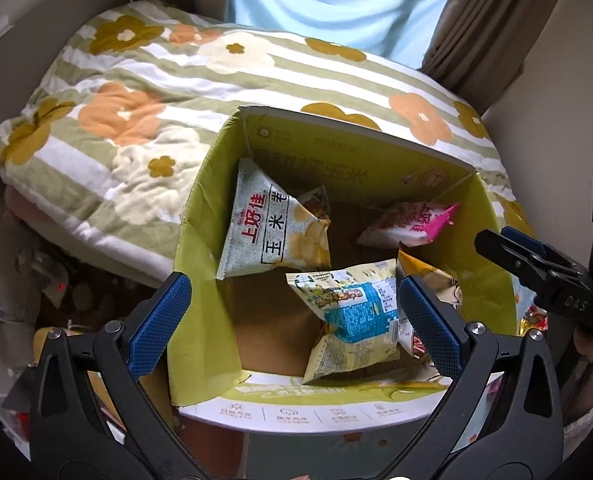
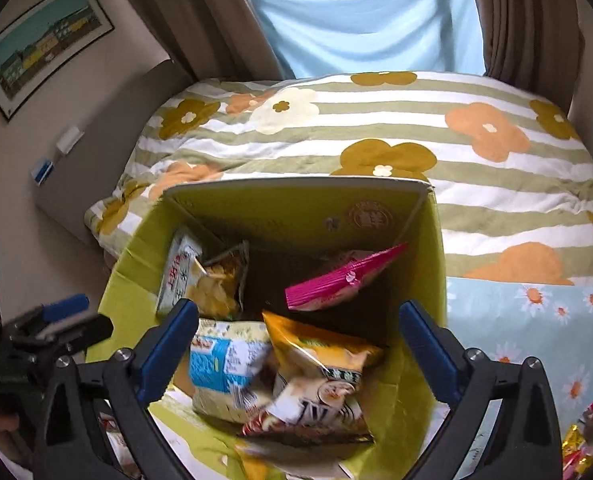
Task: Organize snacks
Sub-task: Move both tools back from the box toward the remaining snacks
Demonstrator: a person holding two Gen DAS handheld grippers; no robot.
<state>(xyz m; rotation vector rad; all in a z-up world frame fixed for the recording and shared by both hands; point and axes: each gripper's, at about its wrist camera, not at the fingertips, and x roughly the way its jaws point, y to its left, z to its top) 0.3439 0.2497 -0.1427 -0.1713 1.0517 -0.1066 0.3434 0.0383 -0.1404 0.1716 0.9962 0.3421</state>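
Note:
A green cardboard box (image 1: 200, 216) (image 2: 136, 300) stands open in front of a bed and holds several snack bags. Inside are a grey corn-chip bag (image 1: 268, 228) (image 2: 200, 276), a pink-edged bag (image 1: 412, 224) (image 2: 340, 280), a blue and yellow bag (image 1: 356, 316) (image 2: 224, 364) and an orange bag (image 2: 320, 368), blurred in the right wrist view. My left gripper (image 1: 296, 316) is open and empty above the box's near edge. My right gripper (image 2: 300, 344) is open over the box, with the orange bag between and below its fingers, not gripped.
A bed with a striped flowered quilt (image 1: 144, 120) (image 2: 376, 136) lies behind the box. A light blue daisy cloth (image 2: 536, 320) lies to the right, with loose wrapped snacks (image 2: 588, 432) at its near corner. Curtains (image 2: 516, 16) hang behind. The right gripper shows at the left view's edge (image 1: 536, 264).

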